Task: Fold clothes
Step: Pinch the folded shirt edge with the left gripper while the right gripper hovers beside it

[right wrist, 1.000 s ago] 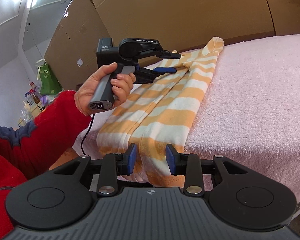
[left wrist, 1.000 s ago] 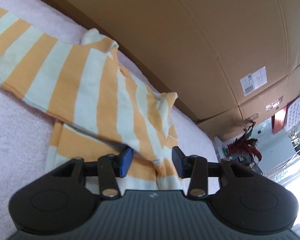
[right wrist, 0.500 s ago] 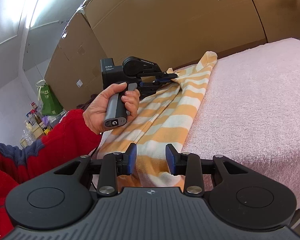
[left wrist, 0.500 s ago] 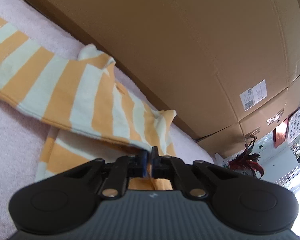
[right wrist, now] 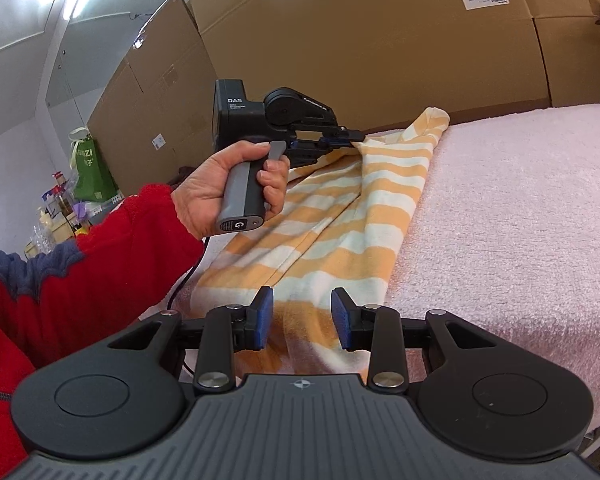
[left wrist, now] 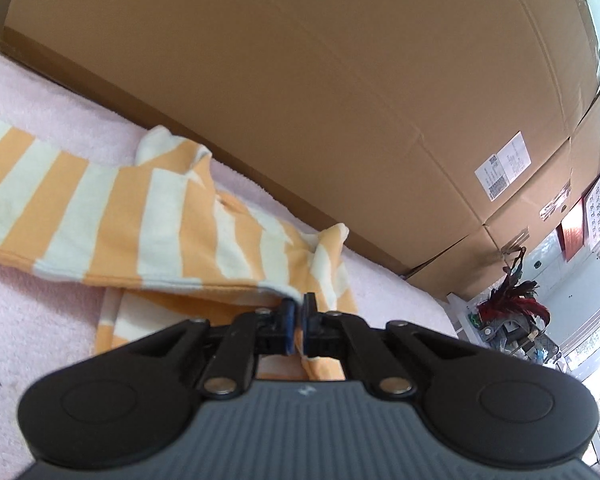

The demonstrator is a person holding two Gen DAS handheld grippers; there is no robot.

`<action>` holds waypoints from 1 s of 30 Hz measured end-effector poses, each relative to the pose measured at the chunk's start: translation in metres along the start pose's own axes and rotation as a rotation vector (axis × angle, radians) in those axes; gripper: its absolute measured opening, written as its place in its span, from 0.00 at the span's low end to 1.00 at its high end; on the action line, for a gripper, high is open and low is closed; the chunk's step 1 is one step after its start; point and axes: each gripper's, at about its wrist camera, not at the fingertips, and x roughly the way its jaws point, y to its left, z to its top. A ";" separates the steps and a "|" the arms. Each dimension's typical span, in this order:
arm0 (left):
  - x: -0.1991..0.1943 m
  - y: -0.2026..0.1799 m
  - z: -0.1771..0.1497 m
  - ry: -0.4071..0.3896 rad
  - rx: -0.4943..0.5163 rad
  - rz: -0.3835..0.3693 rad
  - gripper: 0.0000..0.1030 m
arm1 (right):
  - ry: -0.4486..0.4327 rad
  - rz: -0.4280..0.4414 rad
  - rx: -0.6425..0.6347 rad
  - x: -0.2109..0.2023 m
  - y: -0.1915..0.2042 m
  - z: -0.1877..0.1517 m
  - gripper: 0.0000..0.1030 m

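An orange-and-white striped garment point(left wrist: 148, 216) lies on the pink towel surface point(left wrist: 28, 304), partly folded over itself. My left gripper point(left wrist: 298, 312) is shut on an edge of the striped garment and holds it lifted off the layer below. In the right wrist view the garment point(right wrist: 340, 216) runs away from me along the towel's left side, and the left gripper point(right wrist: 346, 136) pinches its far end. My right gripper point(right wrist: 302, 320) is open, its blue pads on either side of the garment's near hem, without pinching it.
Large cardboard boxes point(left wrist: 300, 100) stand right behind the towel-covered surface point(right wrist: 520, 220). The person's red-sleeved arm point(right wrist: 80, 272) reaches in from the left. Shelves with clutter point(right wrist: 60, 200) stand at the far left.
My left gripper closed on the garment's edge and has lifted it. The right gripper stayed open at the near hem while its view tilted upward a little.
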 end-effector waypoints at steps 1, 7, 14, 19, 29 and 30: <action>0.001 0.000 0.000 0.000 -0.002 -0.001 0.00 | 0.004 -0.008 -0.018 0.002 0.004 0.000 0.34; 0.001 0.002 0.000 0.000 -0.001 -0.007 0.00 | 0.016 -0.051 -0.099 0.018 0.024 -0.002 0.34; 0.001 0.001 0.000 -0.010 0.026 0.005 0.00 | 0.002 -0.194 -0.255 0.030 0.039 -0.001 0.07; -0.004 -0.001 0.004 -0.028 0.035 -0.015 0.00 | -0.035 -0.105 -0.191 0.015 0.038 0.008 0.03; 0.007 0.017 -0.008 -0.006 0.036 0.014 0.00 | 0.003 -0.058 -0.148 -0.011 0.016 0.008 0.32; 0.007 0.019 -0.008 -0.011 0.022 0.007 0.00 | 0.015 -0.076 -0.141 -0.017 0.011 0.009 0.32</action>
